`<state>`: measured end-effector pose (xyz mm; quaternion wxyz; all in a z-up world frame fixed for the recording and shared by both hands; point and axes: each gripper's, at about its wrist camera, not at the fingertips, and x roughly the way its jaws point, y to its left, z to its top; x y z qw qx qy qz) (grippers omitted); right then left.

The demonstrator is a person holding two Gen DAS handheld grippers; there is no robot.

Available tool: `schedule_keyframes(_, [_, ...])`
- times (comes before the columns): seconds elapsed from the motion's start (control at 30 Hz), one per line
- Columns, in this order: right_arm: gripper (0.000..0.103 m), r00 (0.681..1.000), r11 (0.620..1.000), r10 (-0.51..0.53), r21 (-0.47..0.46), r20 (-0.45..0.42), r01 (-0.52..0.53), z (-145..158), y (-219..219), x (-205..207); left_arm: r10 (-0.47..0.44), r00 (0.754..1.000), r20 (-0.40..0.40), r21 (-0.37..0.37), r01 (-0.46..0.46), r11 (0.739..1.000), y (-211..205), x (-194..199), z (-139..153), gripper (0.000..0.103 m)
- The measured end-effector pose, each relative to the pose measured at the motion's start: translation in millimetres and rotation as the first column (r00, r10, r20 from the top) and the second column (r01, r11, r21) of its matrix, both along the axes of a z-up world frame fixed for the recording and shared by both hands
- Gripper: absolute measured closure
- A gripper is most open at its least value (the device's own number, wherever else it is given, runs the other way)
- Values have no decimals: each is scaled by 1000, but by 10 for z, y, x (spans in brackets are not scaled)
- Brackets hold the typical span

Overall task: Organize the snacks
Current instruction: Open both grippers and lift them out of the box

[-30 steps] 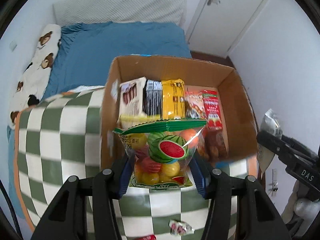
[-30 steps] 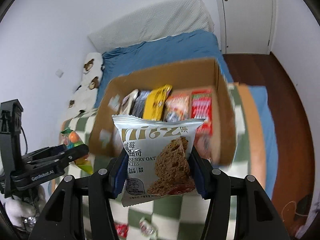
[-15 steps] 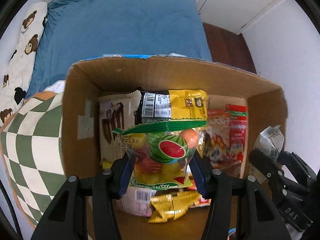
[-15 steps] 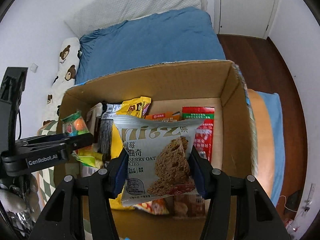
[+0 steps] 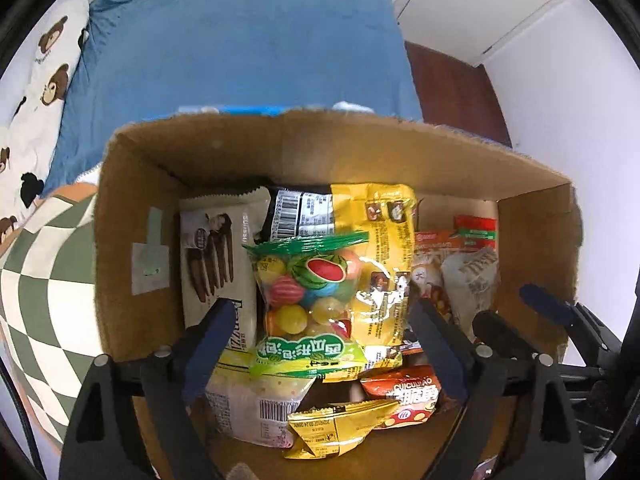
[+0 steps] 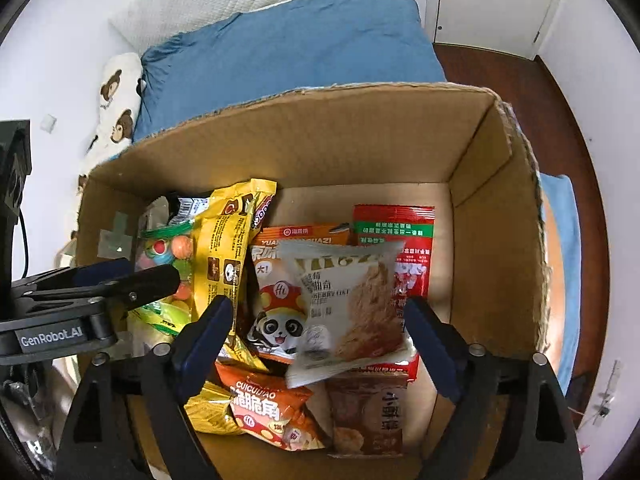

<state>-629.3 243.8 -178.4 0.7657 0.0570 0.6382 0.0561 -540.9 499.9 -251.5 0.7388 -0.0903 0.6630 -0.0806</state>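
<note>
Left jaws: the left gripper [image 5: 320, 340] has just been opening; its pads stand wide, clear of the fruit candy bag [image 5: 308, 304] between them, so the bag can settle.
Right jaws: the right gripper [image 6: 316, 332] has likewise just spread, gripping nothing; the oat cookie packet [image 6: 348, 308] lies loose between them.
Landmark: both hang over the cardboard box [image 6: 360, 140].
Candy bag: left part of the box, leaning on the yellow packet [image 5: 384, 264].
Cookie packet: middle of the box, atop the red packet [image 6: 400, 232].
Purpose: likely gathering the snacks together.
</note>
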Motion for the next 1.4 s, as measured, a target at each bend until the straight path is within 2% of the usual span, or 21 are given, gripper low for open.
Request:
schedule_keyframes(0.1, [7, 1000, 1000, 0, 6, 12, 0, 65, -9, -53, 2, 999, 52, 15, -2, 1000, -8, -90, 167, 13])
schedule_keyframes(0.2, [7, 999, 1000, -5, -1, 46, 5, 190, -32, -162, -12, 992, 127, 69, 3, 998, -42, -234, 354, 13])
schedule_keyframes(0.3, [7, 996, 999, 15, -35, 83, -12, 307, -25, -313, -24, 981, 191, 86, 7, 996, -57, -439, 511, 13])
schedule_keyframes(0.7, [7, 976, 996, 25, -90, 218, -6, 713, -44, -1105, 7, 940, 341, 129, -54, 990, -106, -1247, 752, 13])
schedule_keyframes(0.8, [6, 964, 994, 30, -109, 264, -1, 849, -36, -1309, 22, 925, 380, 132, -78, 988, -83, -1432, 854, 13])
schedule_keyframes(1.13, [6, 911, 992, 21, -120, 412, 32, 1364, -49, -1992, 41, 840, 542, 130, -132, 983, -34, -2133, 1343, 13])
schedule_keyframes(1.4, [6, 884, 996, -8, -73, 467, 47, 1654, -70, -2471, 53, 810, 584, 115, -148, 982, 18, -2550, 1527, 13])
